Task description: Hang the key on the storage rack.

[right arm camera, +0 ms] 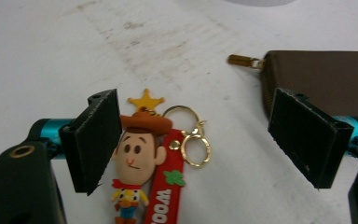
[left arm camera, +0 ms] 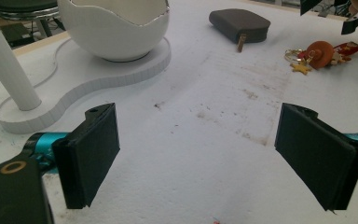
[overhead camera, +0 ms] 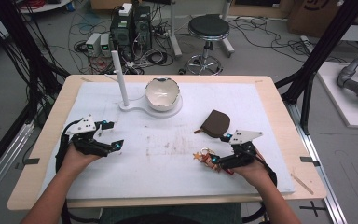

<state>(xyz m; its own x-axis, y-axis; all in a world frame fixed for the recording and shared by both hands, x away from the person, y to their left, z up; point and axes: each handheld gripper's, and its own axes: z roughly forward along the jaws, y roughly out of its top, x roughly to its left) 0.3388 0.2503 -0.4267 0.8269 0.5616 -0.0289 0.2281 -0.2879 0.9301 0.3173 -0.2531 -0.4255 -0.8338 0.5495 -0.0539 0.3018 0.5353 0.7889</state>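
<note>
High view, item one: a white-covered table (overhead camera: 261, 116) with a person's two forearms entering from the near edge, each hand carrying a two-jaw tool. Item two: the right gripper (overhead camera: 214, 161), jaws spread wide and clamped on nothing, hovering over a keychain (overhead camera: 207, 157) that lies flat on the cloth near the right front. Seen along that gripper's jaws, the keychain (right arm camera: 142, 158) is a cowboy figure with brown hat, a gold star above it, a red strap alongside and two gold rings (right arm camera: 193, 140); one jaw pad sits just beside the figure's head, the other stands well off toward a brown zip pouch (right arm camera: 321, 79). Item three: the left gripper (overhead camera: 114, 135), jaws likewise apart and empty, resting over bare cloth at the left. Item four: a white stand (overhead camera: 135, 106) at the back, bearing an upright peg (overhead camera: 120, 77) and an eggshell-shaped bowl (overhead camera: 162, 93). Step in hand, as I judge it: the approach to grasp the keychain, not yet closed. The next move would call for centring the jaws over the figure or strap, lowering to the cloth, and closing without snagging the loose rings or nudging the pouch nearby.
</note>
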